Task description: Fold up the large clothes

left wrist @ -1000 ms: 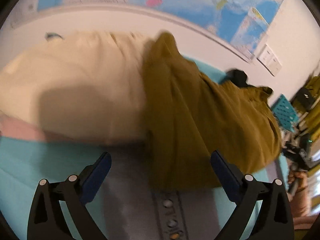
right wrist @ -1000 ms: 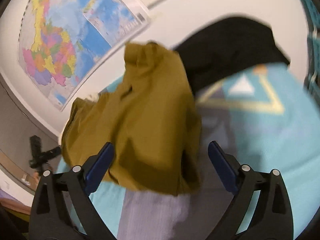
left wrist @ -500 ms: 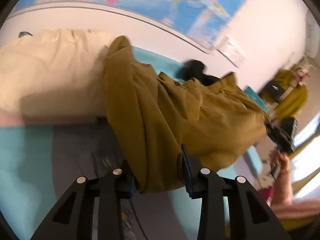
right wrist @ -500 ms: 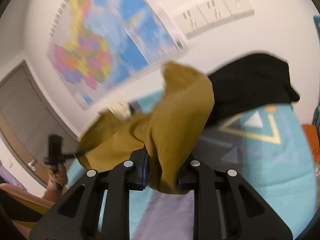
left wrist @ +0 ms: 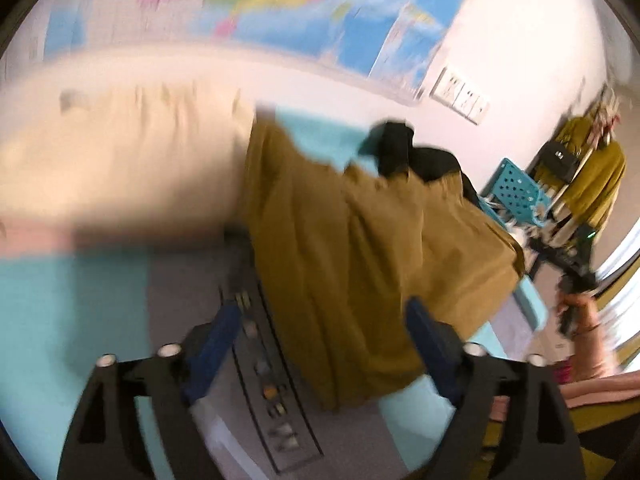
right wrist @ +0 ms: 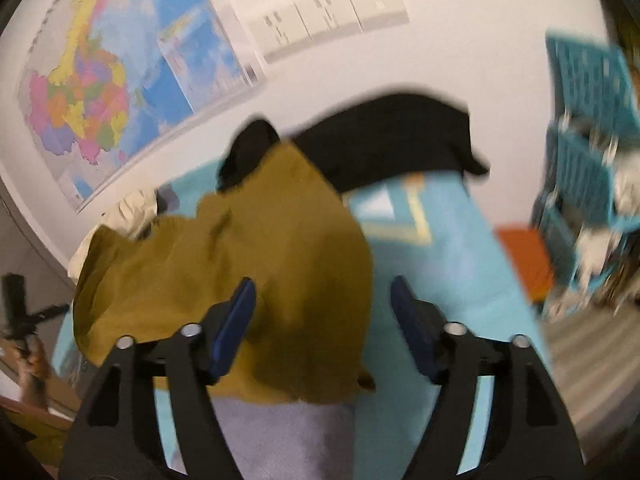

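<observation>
Both tongs, left [left wrist: 320, 344] and right [right wrist: 322, 320], have just spread, releasing the mustard-brown cloth garment [left wrist: 360, 256] crumpled on the turquoise patterned bed [right wrist: 460, 248]; regrasping bunched layers risks a crooked fold.

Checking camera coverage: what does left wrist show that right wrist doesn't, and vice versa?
Left wrist only: the open left gripper, its jaws just opened off the cloth, a large cream fabric mass, and a person in a mustard top at far right.

Right wrist only: the open right gripper, likewise just released, an orange item, and triangle patterns on the cover.

Both: the mustard garment on the teal cover, black garment, wall map, wall switches, and teal crates.
</observation>
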